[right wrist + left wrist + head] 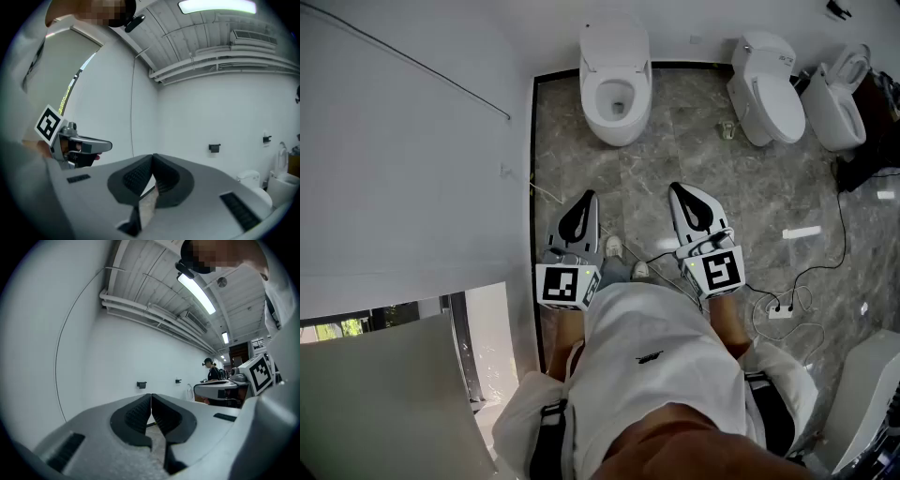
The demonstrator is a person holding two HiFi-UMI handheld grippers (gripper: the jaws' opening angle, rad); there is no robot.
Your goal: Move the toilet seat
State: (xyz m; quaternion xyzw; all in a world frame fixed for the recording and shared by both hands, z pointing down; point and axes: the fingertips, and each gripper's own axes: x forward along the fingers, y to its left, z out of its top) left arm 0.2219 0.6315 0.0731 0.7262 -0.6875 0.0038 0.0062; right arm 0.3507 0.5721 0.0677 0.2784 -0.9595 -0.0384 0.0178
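The toilet seat (592, 96) sits on the open toilet (616, 131), which stands against the far wall (694, 19). It is straight ahead of me and well apart from both of my tools. My left hand-held gripper (589, 199) is on my side of the open toilet, a little toward the white side wall (412, 169). My right hand-held gripper (679, 191) is also on my side of that toilet, a little toward the closed toilet (766, 94) that stands beside it. Both point level across the grey marbled floor (637, 178) toward the open toilet, and neither touches it. The seat is a white oval ring lying flat on the rim of the bowl, with the dark opening of the bowl showing through its middle and the white lid or tank behind it. The jaws of the left hand-held gripper (151, 395) are pressed together, ribbed black pads meeting at the tips, with nothing between them. The right hand-held gripper (152, 156) is closed in the same way, empty, its pads touching only each other. A white power strip (780, 308) with trailing cables lies on the floor well to the closed-toilet side of the open toilet, nearer to me.
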